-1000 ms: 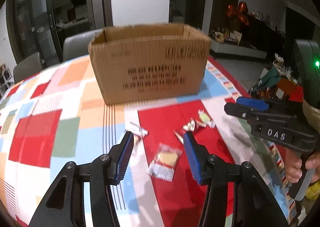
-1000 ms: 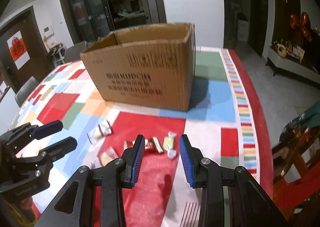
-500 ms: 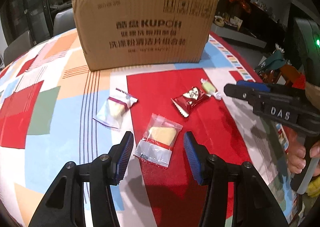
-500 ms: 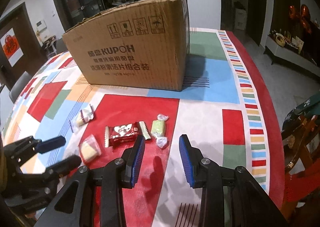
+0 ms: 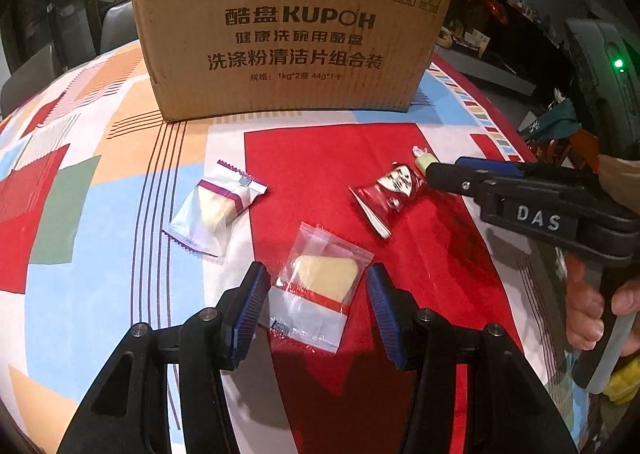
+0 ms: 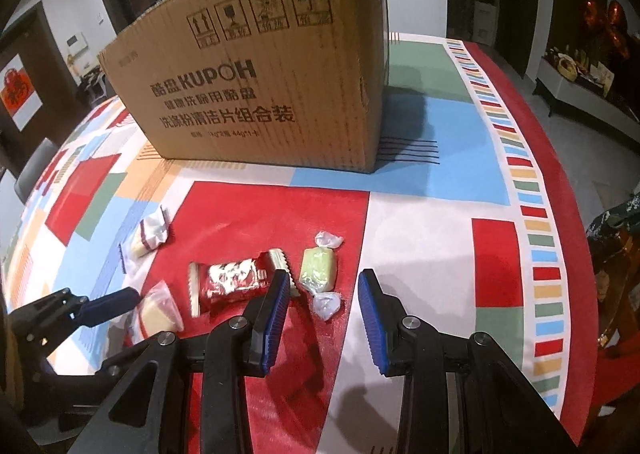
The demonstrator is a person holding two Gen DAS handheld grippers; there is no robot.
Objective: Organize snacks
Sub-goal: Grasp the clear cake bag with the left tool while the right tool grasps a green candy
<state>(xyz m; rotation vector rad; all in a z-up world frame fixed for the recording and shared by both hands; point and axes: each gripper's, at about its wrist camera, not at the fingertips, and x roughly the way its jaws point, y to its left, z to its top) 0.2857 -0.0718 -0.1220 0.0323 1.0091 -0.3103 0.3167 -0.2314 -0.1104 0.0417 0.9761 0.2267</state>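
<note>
Several wrapped snacks lie on the patchwork tablecloth in front of a cardboard box (image 5: 292,33), also in the right wrist view (image 6: 264,89). My left gripper (image 5: 318,288) is open, its jaws on either side of a clear packet with a yellow cake (image 5: 320,282). A purple-banded packet (image 5: 216,207) lies to its left, a red packet (image 5: 390,191) to its right. My right gripper (image 6: 323,296) is open, low over the table, just in front of a green candy (image 6: 319,268). The red packet (image 6: 232,280) lies left of it.
The right gripper and the hand holding it fill the right side of the left wrist view (image 5: 536,213). The left gripper shows at lower left of the right wrist view (image 6: 80,306). The table's right edge (image 6: 576,238) drops off to chairs and floor.
Both grippers have come down and forward toward the snacks. The left now straddles the yellow cake packet; the right has closed in on the green candy. Jaws stay open.
</note>
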